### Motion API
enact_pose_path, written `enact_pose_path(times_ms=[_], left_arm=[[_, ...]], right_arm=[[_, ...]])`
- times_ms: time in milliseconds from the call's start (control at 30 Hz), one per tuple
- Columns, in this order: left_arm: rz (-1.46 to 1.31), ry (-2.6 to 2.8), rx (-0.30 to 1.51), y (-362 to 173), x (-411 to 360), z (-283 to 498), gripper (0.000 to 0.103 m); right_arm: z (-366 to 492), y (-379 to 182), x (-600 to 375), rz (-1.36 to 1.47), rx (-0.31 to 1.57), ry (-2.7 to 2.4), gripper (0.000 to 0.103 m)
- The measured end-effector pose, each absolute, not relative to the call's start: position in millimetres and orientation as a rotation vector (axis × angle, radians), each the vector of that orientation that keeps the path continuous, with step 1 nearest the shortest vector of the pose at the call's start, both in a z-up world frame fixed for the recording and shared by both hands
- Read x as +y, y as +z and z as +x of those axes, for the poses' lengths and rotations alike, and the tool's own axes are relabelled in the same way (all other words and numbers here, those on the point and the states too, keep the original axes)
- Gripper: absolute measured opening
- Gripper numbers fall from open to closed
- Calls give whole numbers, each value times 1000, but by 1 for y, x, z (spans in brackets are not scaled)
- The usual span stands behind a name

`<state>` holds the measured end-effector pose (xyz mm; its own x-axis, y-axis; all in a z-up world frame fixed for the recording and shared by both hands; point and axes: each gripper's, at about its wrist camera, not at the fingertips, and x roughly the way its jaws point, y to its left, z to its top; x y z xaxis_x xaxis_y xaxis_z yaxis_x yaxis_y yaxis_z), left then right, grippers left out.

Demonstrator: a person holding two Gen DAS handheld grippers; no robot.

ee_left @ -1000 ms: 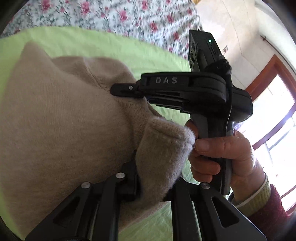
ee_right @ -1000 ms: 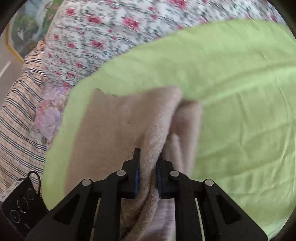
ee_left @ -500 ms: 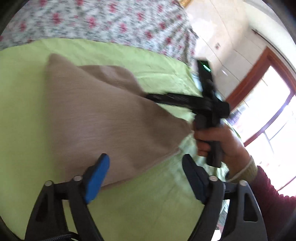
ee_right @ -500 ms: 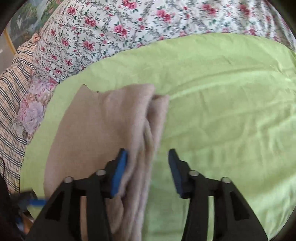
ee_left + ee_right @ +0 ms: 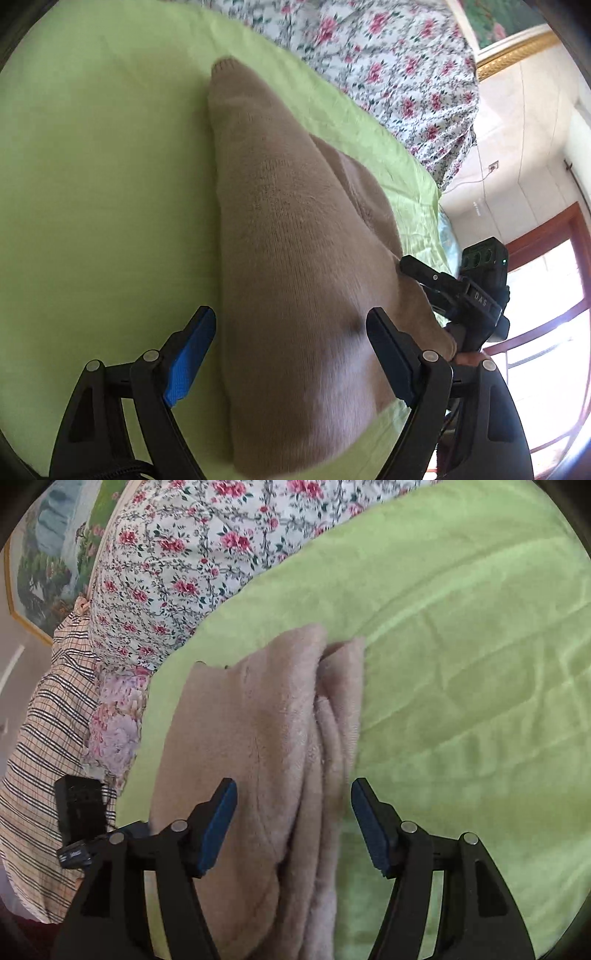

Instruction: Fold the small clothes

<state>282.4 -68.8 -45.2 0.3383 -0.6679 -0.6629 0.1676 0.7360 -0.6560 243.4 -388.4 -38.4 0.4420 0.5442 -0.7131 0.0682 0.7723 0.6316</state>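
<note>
A folded beige knit garment [image 5: 295,266] lies on the green sheet [image 5: 103,177]. My left gripper [image 5: 291,325] hangs open above its near end, blue pads wide apart, touching nothing. In the right wrist view the same garment [image 5: 266,746] shows its stacked folded edges, and my right gripper [image 5: 293,805] stands over them with its jaws opening; the cloth lies below and between the pads, not pinched. The right gripper's black body [image 5: 465,295] appears at the garment's right edge in the left wrist view, with a bit of a hand under it.
A floral bedspread [image 5: 192,554] covers the far side of the bed, with a striped plaid cloth [image 5: 40,738] at the left. A framed painting [image 5: 48,554] hangs behind. A window with a red-brown frame [image 5: 546,280] is at the right. Green sheet [image 5: 461,701] stretches right of the garment.
Both grippers let go of the beige garment and opened. The left gripper swung sideways and rolled, so the garment now lies lengthwise before it. The right gripper drew back slightly.
</note>
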Motion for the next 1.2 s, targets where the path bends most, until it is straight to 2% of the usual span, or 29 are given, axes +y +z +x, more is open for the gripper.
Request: enact_pose_path(times_ms=[100,133,200,233,267,300,333,367,467,700,900,967,1033,1067,1167,1200], left_arm=[[-558,-592,1135,-60,-77,296,87],[-572,-602,1143,-65,-79,301,92],[-594,-622,1141,-70,-81,299,92],[-579,-625,1128,-70,-83,300,81],[-531,-622,1125,-70,-89,302,68],[-505,-615,1127,-71,-92,302,63],[-494,-617,1119,-70,-92,302,55],[-491,-624,1101,-65,-88,298,50],[-473,-626,1048,-43,-68,281,45],[-409,-561,955,6,18,220,45],[-447,-469,1039,-25,78,190,46],[-465,-468,1043,-36,84,184,55],[-465,-464,1019,-33,84,180,62],[-463,-455,1007,-30,85,179,69],[-472,-408,974,-25,95,186,74],[-481,-398,972,-24,101,188,75]], right_arm=[[250,-47,-388,668,1112,319,65],[251,-52,-387,687,1123,321,65],[253,-60,-386,726,1143,328,64],[253,-61,-384,725,1138,331,62],[252,-62,-380,728,1147,344,47],[251,-62,-378,730,1153,340,41],[249,-60,-374,716,1147,328,40],[246,-52,-367,679,1134,319,36],[238,-29,-344,643,1084,359,31],[227,-21,-257,650,1015,540,30],[228,-55,-195,619,1103,573,30],[225,-55,-195,603,1105,553,31],[225,-53,-197,590,1119,533,35],[225,-51,-198,572,1131,514,40],[225,-35,-205,493,1125,427,53],[225,-25,-209,463,1095,388,54]])
